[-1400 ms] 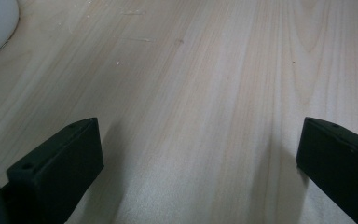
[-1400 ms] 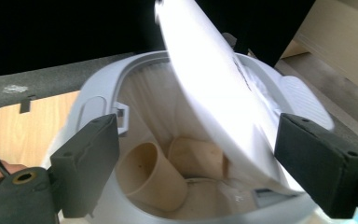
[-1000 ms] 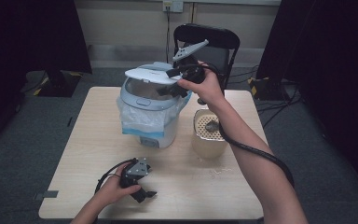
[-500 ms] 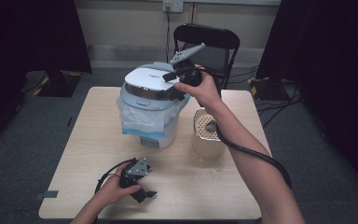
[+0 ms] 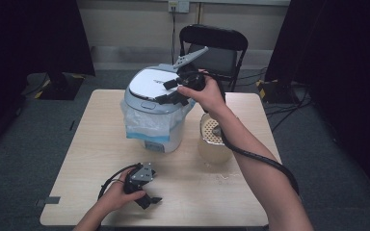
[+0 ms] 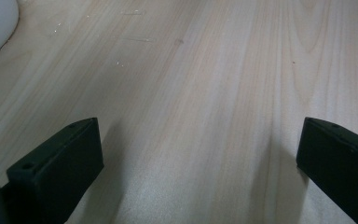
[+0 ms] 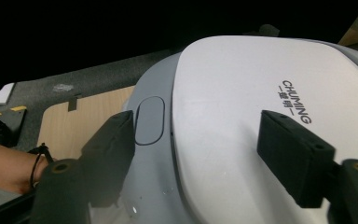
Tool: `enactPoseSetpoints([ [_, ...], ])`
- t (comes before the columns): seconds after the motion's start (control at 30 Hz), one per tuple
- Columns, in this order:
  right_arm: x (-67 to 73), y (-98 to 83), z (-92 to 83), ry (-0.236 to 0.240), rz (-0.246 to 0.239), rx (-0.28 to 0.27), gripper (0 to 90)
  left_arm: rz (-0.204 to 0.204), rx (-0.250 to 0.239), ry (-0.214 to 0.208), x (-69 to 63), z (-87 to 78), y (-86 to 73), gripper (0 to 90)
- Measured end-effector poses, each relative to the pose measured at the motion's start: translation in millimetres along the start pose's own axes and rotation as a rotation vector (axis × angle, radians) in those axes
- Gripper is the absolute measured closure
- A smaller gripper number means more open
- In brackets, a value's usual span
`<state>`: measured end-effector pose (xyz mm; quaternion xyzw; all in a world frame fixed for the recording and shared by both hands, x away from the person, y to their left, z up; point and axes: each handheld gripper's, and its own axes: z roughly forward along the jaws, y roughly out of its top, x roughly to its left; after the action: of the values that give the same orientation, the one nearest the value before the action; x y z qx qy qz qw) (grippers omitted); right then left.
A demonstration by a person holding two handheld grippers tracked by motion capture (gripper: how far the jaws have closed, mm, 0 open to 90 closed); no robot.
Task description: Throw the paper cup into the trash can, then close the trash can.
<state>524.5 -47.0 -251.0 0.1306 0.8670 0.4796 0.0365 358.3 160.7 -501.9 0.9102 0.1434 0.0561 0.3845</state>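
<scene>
The right gripper (image 5: 173, 91), jaws just narrowed yet part-open and empty, hovers over the closed lid of the rice cooker (image 5: 151, 113) at the table's far middle, while the open left gripper (image 5: 142, 190) rests near.

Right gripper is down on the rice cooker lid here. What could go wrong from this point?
The right gripper, whose jaws have just been closing with nothing between them, rests over the smooth lid of the rice cooker; a push could slip off.

The cup of cloudy liquid stands close under the right forearm, so a dropped elbow might tip it.

The left gripper lies apart on the table, so the cooker may slide.
</scene>
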Motion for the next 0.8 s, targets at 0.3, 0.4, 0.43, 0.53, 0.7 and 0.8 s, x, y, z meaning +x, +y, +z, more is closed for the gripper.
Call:
enactPoseSetpoints([
  [0.3, -3.4, -2.4, 3.8, -0.04, -0.02, 0.006, 42.3, -0.002, 0.0, -0.004, -0.1, 0.2, 0.0, 0.0],
  [0.4, -5.3, -1.9, 4.2, -0.073, -0.033, 0.012, 44.6, -0.003, 0.0, -0.004, -0.1, 0.2, 0.0, 0.0],
  [0.43, -6.0, -2.0, 4.1, -0.077, -0.033, 0.012, 45.6, -0.002, 0.0, -0.004, -0.1, 0.2, 0.0, 0.0],
  [0.53, -7.7, -2.6, 4.3, -0.093, -0.033, 0.007, 46.8, -0.002, 0.0, -0.004, -0.1, 0.1, 0.0, 0.0],
  [0.7, -8.1, -2.7, 4.7, -0.104, -0.027, 0.005, 48.5, -0.002, 0.0, -0.004, 0.0, 0.1, 0.0, 0.0],
  [0.8, -8.8, -3.4, 5.6, -0.108, -0.025, -0.002, 48.8, -0.002, 0.0, -0.004, 0.0, 0.1, 0.0, 0.0],
])
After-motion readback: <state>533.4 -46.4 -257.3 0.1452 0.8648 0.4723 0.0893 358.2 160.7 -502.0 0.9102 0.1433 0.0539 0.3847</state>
